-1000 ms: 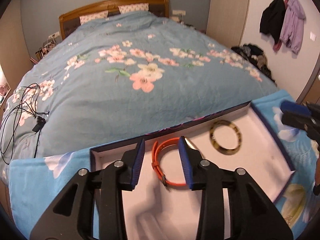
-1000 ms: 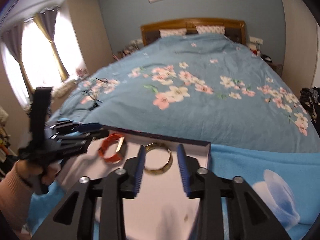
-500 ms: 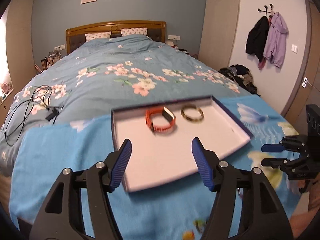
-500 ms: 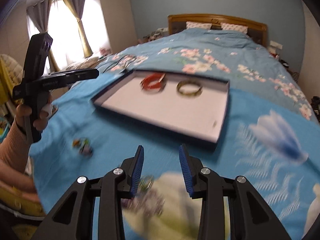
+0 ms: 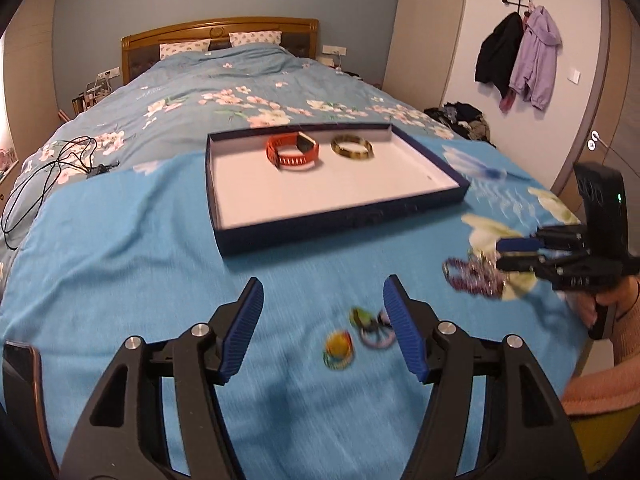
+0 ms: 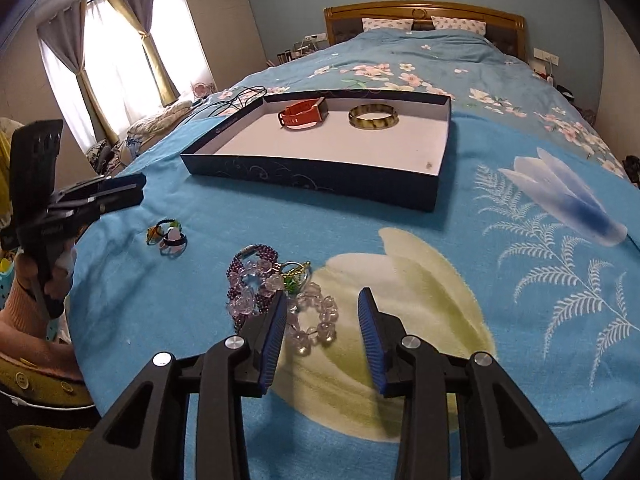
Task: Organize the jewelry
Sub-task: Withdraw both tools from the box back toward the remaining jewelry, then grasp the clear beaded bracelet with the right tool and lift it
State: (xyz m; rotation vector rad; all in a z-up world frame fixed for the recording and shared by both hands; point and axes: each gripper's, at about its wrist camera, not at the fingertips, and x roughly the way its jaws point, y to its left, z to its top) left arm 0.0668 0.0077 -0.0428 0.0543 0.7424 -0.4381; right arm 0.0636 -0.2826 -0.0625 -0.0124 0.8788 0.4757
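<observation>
A dark blue tray with a white floor lies on the blue blanket and holds an orange watch band and a mottled bangle. My left gripper hovers open over the blanket, with three small rings just ahead of its right finger. My right gripper is open above a clear bead bracelet that lies loose between its fingers. A purple bead bracelet tangles beside it on the left. From the right wrist view I also see the tray, the rings and the left gripper.
A black cable lies on the floral bedspread left of the tray. Jackets hang on the right wall above a clothes pile. A curtained window is at the left. A hand in a pink sleeve holds the right gripper.
Both grippers pulled back from the tray to the blanket's near part. The left jaws widened and the orange band stays in the tray. The right gripper sank over the bead bracelets.
</observation>
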